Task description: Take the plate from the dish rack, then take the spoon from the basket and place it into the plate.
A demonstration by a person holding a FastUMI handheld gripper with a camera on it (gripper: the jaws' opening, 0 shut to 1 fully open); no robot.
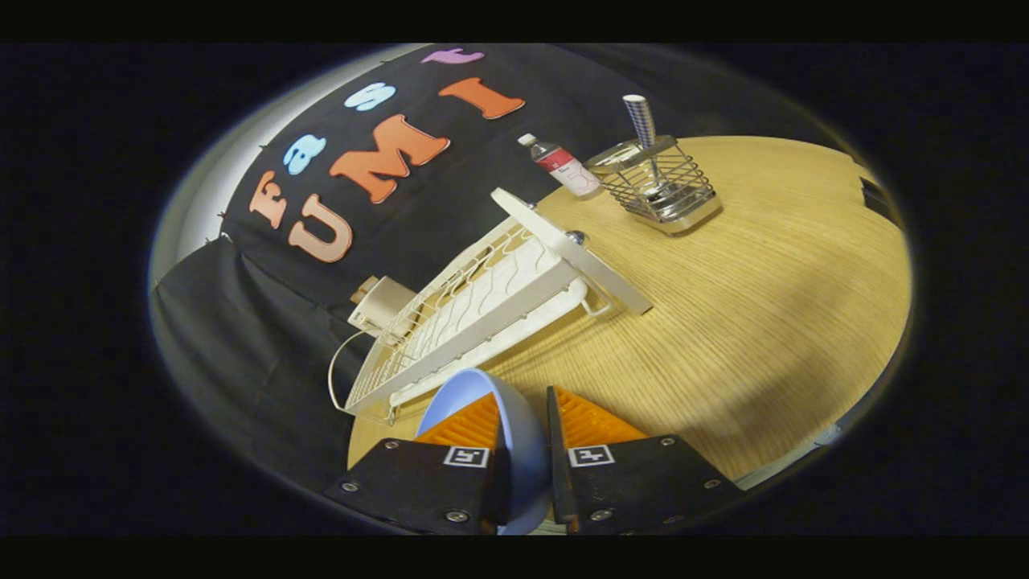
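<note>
**Plate held clear of the rack**

Plate status: the pale blue round plate (514, 450) stands on edge between the two orange ribbed fingers (474, 422) of the tool (521, 418). Both fingers press against it, one on each face, so the tool is closed on the plate. The plate is out of the white wire dish rack (482, 301), which lies just beyond the fingers on the light wooden round surface (764, 322). The rack's flat white end panel faces the middle of the surface.

Well beyond the rack, a silver wire basket (659, 181) stands on the far part of the surface. The spoon (641, 121), with a blue-and-white patterned handle, stands upright in the basket. A small clear bottle with a red label (561, 165) stands just beside the basket, on the rack's side.
</note>
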